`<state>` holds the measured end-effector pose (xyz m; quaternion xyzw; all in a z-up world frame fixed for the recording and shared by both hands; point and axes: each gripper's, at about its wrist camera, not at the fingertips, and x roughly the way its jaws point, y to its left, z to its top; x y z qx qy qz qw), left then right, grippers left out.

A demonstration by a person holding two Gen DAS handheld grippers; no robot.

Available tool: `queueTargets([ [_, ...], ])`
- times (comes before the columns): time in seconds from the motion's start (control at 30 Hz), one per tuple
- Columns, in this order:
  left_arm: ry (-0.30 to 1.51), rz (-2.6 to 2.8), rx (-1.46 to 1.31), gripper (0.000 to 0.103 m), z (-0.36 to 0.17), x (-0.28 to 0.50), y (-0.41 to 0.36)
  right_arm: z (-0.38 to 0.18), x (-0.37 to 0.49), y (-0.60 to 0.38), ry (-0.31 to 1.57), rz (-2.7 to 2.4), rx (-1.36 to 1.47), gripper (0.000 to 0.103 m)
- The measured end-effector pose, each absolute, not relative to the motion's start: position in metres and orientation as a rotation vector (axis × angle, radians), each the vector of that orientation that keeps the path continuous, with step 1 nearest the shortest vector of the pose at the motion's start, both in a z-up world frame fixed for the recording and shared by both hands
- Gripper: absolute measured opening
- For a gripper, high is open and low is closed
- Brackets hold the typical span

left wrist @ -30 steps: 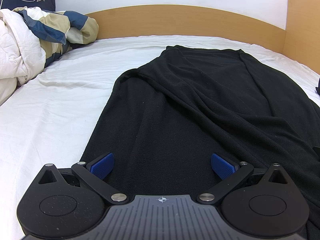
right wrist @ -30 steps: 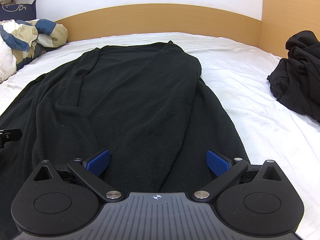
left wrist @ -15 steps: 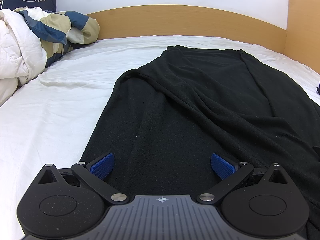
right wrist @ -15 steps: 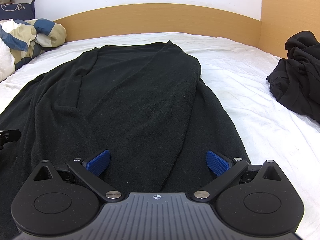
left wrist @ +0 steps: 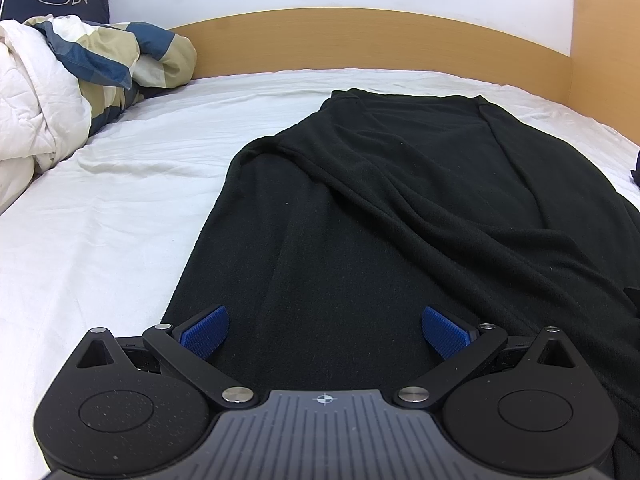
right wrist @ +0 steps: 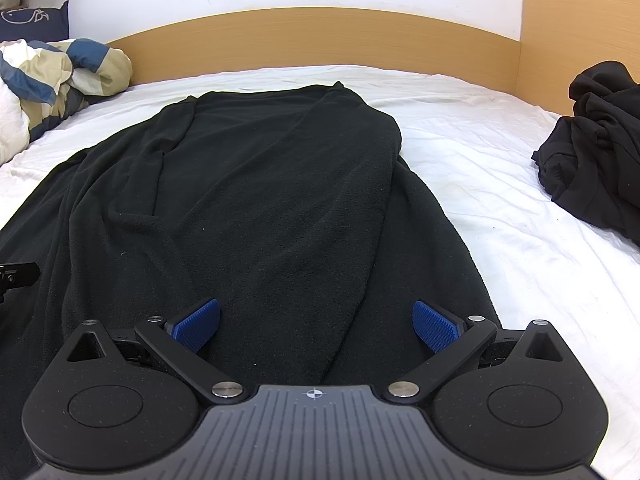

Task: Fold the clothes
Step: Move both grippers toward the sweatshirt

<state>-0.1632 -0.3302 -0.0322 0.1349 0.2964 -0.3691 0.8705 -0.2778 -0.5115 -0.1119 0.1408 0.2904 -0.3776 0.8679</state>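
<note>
- Your left gripper is spread wide and empty, low in the frame over the black garment's near hem.
- Your right gripper is likewise wide and empty; the garment runs up the frame's centre on the bed.

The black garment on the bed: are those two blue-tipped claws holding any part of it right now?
No. The left gripper and right gripper are both wide open over the near end of the black garment, pinching nothing.
</note>
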Motion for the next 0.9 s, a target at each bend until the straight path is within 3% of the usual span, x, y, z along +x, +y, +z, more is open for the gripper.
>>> queueTargets([
  [0.13, 0.598, -0.745, 0.299, 0.103, -0.032, -0.168, -0.332, -0.112, -0.277, -0.511, 0.609, -0.795, 0.291, 0.103],
  [0.43, 0.362, -0.530, 0.555, 0.103, -0.035, -0.210, -0.357, -0.110, -0.268, -0.494, 0.618, -0.864, 0.166, 0.103],
  [0.9, 0.399, -0.644, 0.505, 0.102, -0.028, -0.202, -0.346, -0.106, -0.281, -0.502, 0.587, -0.817, 0.245, 0.103],
])
